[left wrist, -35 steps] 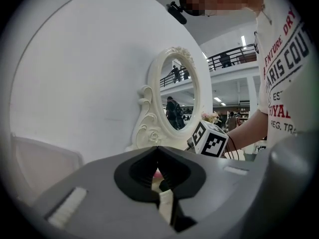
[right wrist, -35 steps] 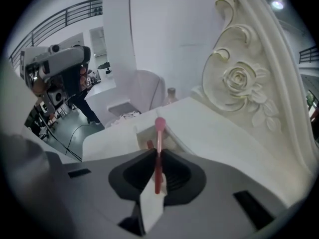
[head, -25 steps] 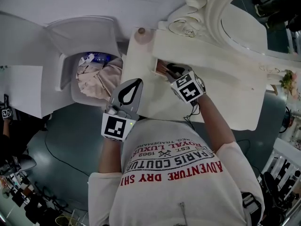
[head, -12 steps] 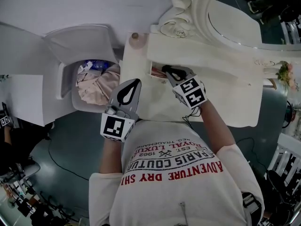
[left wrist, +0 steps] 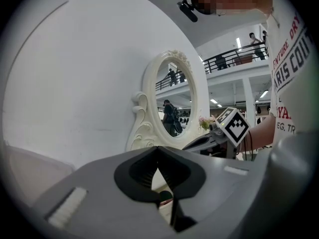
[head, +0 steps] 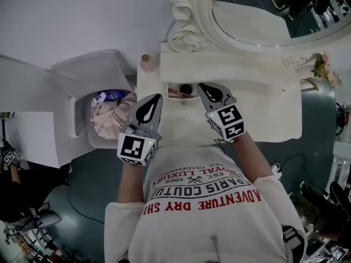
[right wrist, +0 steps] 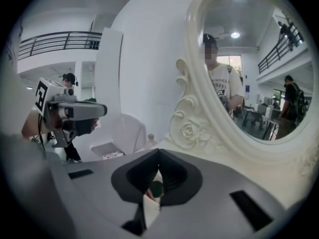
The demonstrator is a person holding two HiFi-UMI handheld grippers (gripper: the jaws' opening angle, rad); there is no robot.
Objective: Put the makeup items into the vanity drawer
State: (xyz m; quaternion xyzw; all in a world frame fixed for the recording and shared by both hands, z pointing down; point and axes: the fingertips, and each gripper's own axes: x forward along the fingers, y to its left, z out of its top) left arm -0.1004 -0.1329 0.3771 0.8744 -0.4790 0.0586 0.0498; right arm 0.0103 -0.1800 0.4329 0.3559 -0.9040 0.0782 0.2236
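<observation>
White bin [head: 78, 106] of crumpled wrapping at far left, left hand-held gripper [head: 157, 98] with jaws together and empty over the white vanity table [head: 263, 119], makeup items [head: 185, 89] in the open drawer [head: 176, 96] between both tips, right hand-held gripper [head: 201, 85] with jaws just closed together on nothing, oval mirror [head: 258, 21] behind.

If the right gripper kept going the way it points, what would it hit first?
Most likely the small open drawer of the white vanity, at the dark round makeup item lying in it. The right gripper, jaws just closed and empty, aims there; depth is unclear.
</observation>
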